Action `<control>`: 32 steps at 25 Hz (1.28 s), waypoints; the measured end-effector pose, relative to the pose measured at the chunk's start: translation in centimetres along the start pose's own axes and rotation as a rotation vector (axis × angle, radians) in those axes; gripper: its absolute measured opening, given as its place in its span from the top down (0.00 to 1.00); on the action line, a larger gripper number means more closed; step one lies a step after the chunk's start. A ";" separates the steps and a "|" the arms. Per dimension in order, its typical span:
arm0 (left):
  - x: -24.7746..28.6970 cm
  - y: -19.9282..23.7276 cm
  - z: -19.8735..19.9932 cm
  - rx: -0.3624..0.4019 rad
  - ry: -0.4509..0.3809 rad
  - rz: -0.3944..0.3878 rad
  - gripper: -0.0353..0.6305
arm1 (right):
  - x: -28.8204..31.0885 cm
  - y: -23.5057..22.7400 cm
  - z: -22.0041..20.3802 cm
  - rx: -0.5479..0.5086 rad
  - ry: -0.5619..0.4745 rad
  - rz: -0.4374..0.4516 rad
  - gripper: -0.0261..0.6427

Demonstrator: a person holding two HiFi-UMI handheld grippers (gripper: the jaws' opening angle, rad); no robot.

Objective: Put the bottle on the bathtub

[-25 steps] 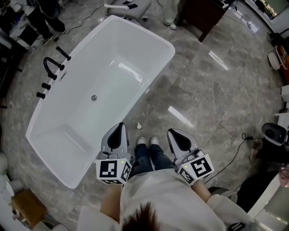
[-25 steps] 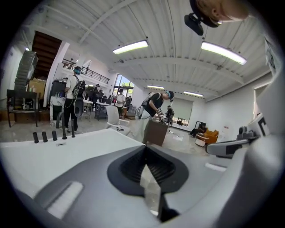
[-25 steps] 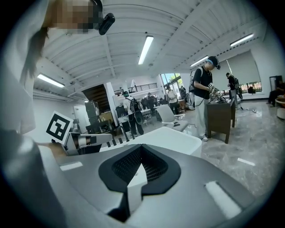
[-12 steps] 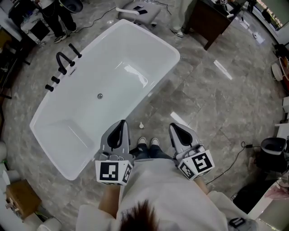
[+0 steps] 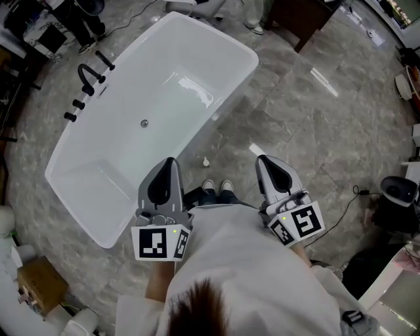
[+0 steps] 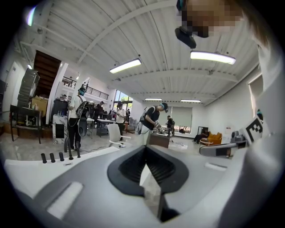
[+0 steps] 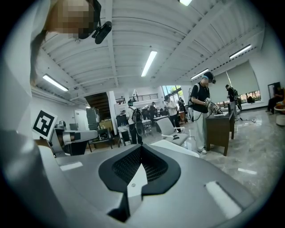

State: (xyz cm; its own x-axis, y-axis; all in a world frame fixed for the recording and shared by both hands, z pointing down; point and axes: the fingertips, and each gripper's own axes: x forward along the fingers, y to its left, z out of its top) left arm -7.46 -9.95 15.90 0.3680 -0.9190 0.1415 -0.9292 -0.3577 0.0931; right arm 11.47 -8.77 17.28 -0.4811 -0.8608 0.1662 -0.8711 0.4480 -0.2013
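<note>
The white bathtub (image 5: 170, 98) lies slantwise at the upper left of the head view, and a small pale bottle (image 5: 205, 161) stands on the floor beside its near side, just ahead of the person's shoes. My left gripper (image 5: 164, 180) and right gripper (image 5: 272, 172) are held at waist height on either side of the shoes, both shut with nothing in them. In the left gripper view the jaws (image 6: 147, 153) point level over the bathtub's rim (image 6: 53, 162). The right gripper view shows shut jaws (image 7: 140, 153) and the tub's far end (image 7: 173, 144). Neither gripper view shows the floor bottle.
Black faucet fittings (image 5: 88, 75) stand on the tub's far left rim, and they show again as black faucet posts (image 6: 69, 151). A dark desk (image 5: 298, 20) is at the top. A cable (image 5: 341, 210) lies on the marble floor at the right. A cardboard box (image 5: 39, 285) sits lower left. People stand in the background.
Both grippers have drifted slightly apart and forward in the head view, still shut and empty. The view has swung a little, and the bottle has stayed on the floor.
</note>
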 end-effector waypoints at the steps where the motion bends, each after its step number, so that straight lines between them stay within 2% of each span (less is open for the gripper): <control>1: -0.2 -0.1 0.0 0.000 -0.001 -0.002 0.87 | -0.3 0.1 0.0 0.000 -0.001 -0.001 0.96; 10: -1.8 -0.8 -0.5 0.007 0.020 -0.020 0.87 | -2.1 0.7 -0.2 0.033 -0.007 -0.019 0.96; 32: -0.8 -0.9 -0.8 -0.006 0.023 -0.052 0.87 | -1.5 0.2 0.3 0.012 -0.010 -0.039 0.96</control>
State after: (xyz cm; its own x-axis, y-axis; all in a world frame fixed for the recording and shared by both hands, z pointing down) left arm -6.88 -8.80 16.46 0.4166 -0.8950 0.1593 -0.9086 -0.4039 0.1068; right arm 12.05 -7.49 16.73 -0.4459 -0.8799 0.1644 -0.8878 0.4114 -0.2064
